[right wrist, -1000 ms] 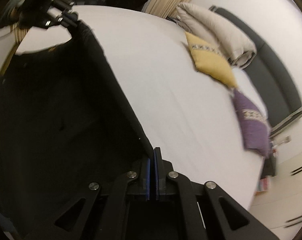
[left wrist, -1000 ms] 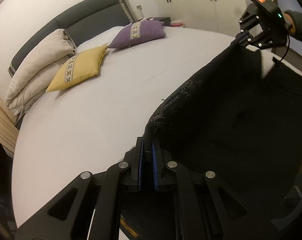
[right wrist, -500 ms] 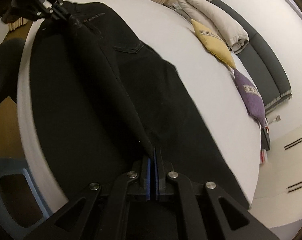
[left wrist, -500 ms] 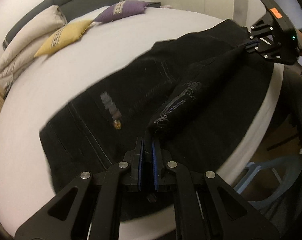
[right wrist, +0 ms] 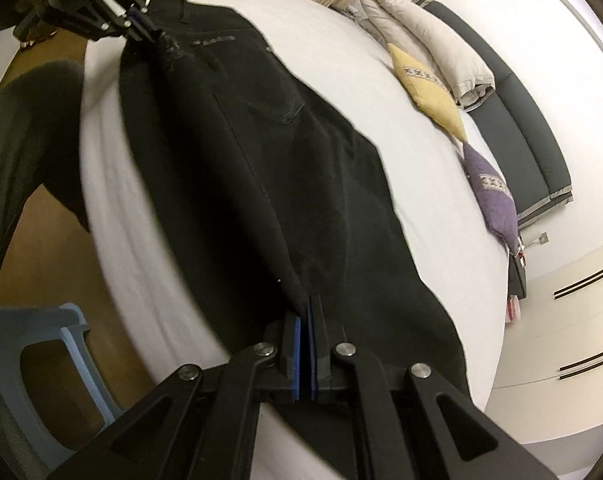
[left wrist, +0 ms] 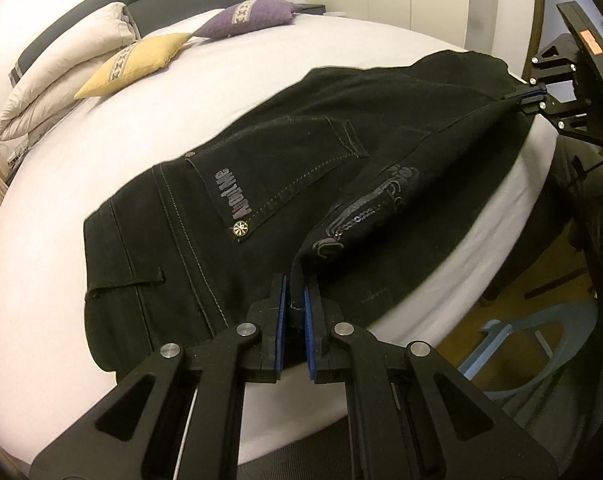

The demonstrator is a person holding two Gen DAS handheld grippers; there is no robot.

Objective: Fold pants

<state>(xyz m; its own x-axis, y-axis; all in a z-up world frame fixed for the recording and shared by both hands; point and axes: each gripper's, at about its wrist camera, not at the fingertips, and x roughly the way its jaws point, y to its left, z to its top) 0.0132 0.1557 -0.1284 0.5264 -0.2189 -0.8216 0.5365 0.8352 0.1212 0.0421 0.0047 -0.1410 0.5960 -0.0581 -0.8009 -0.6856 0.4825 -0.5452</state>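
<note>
Stitched black denim pants [left wrist: 285, 184], flat

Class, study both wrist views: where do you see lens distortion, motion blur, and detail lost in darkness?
Left wrist view: fisheye bends the bed edge into a curve; stitching on the black pants stays sharp. Right wrist view: the mattress side beside the pants is smeared by motion blur, and the dark cloth swallows most fold detail.

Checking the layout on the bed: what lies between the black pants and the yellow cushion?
Only bare white bed sheet separates the black pants from the yellow cushion; both wrist views show it, the left most clearly.
</note>
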